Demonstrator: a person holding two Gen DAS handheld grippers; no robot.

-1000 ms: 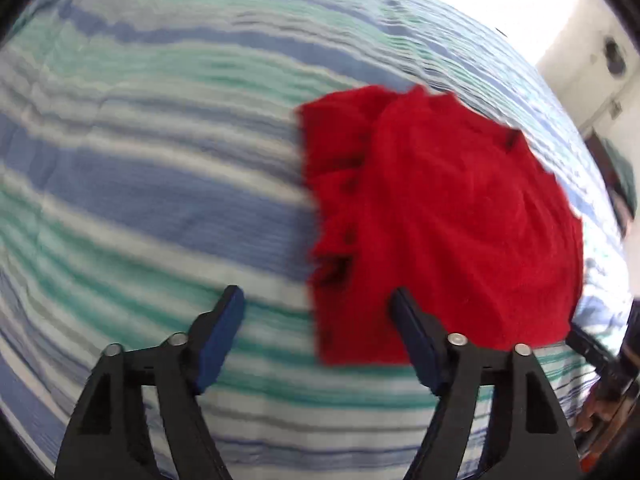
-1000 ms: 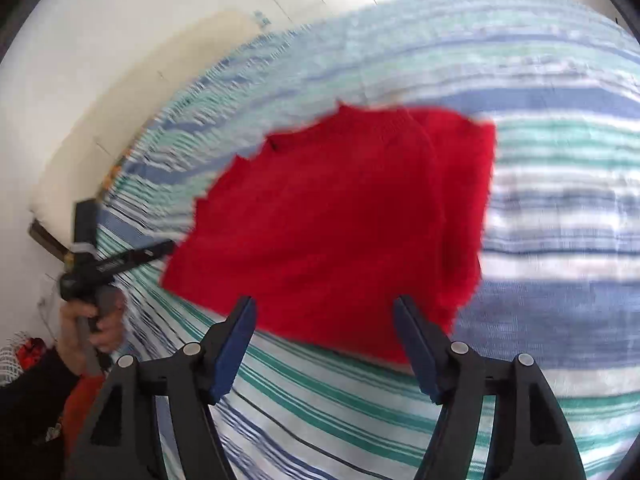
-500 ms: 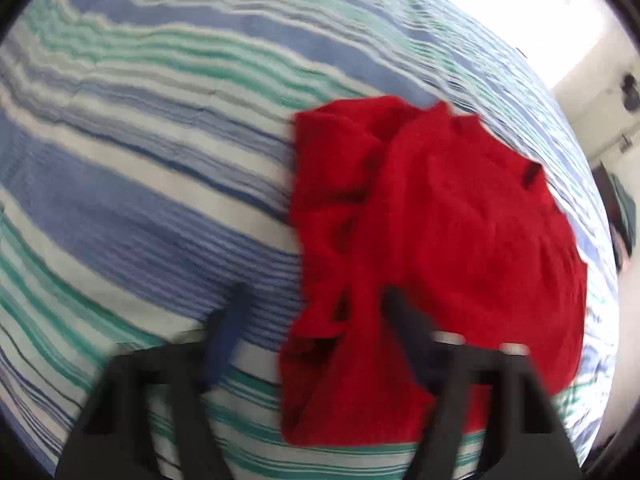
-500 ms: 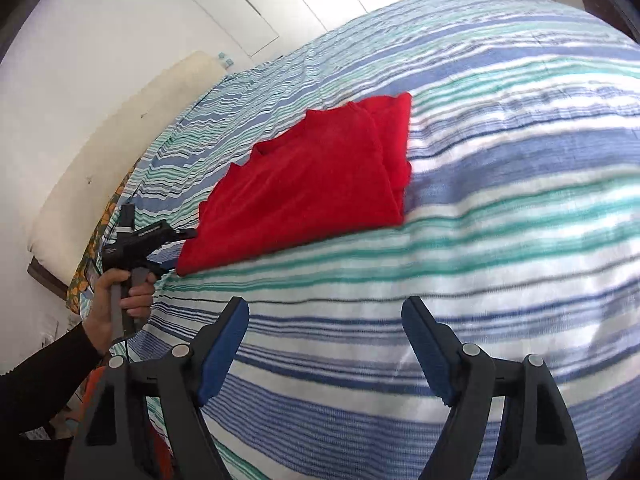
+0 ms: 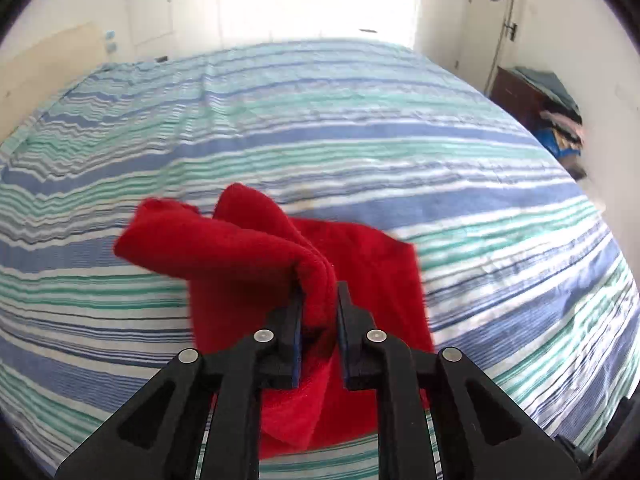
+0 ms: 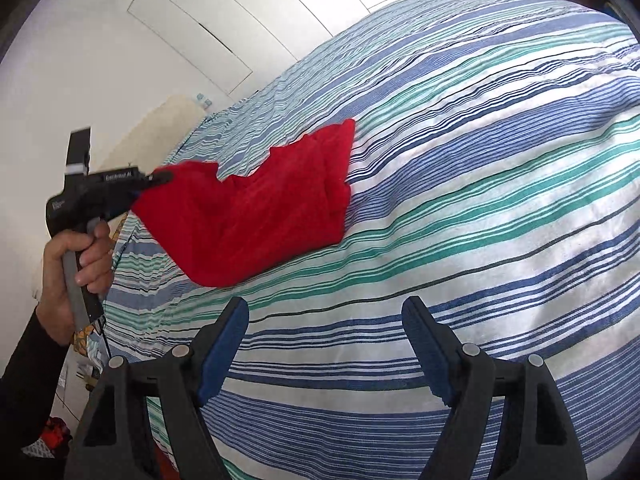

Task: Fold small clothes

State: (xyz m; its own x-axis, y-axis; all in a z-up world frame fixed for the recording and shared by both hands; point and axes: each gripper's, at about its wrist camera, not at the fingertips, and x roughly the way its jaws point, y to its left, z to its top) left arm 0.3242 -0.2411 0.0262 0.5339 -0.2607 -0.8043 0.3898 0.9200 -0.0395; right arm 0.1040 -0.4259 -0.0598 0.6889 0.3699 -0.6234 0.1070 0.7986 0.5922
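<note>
- The left tongs (image 5: 318, 304) are now pinching a bunched edge of the red garment (image 5: 352, 276); half a second ago they were spread above the cloth, so the grasp has only just been made.
- In the right wrist view the left tongs (image 6: 158, 179), gripped in the person's left hand (image 6: 80, 256), have that end of the red garment (image 6: 264, 216) raised off the striped bedspread (image 6: 480, 184), while the far end lies flat on it.
- The lifted part folds into two soft humps draping back from the pinch, which suggests more than one layer is caught.
- The right tongs (image 6: 326, 344) are spread wide and hold nothing; they hang over bare bedspread, well apart from the garment, having drawn back from it over the last second.
- The garment sits near the middle of the bed, already doubled along one side.
- Judgement: this looks like the start of the next fold, with the left side carrying the raised end over toward the flat end.
- Risk, as I judge it: the plush cloth may sag or slip a layer, leaving an uneven fold; the free right tongs could pin the resting end.
- A dark cabinet with piled clothes (image 5: 548, 108) stands beside the bed.
</note>
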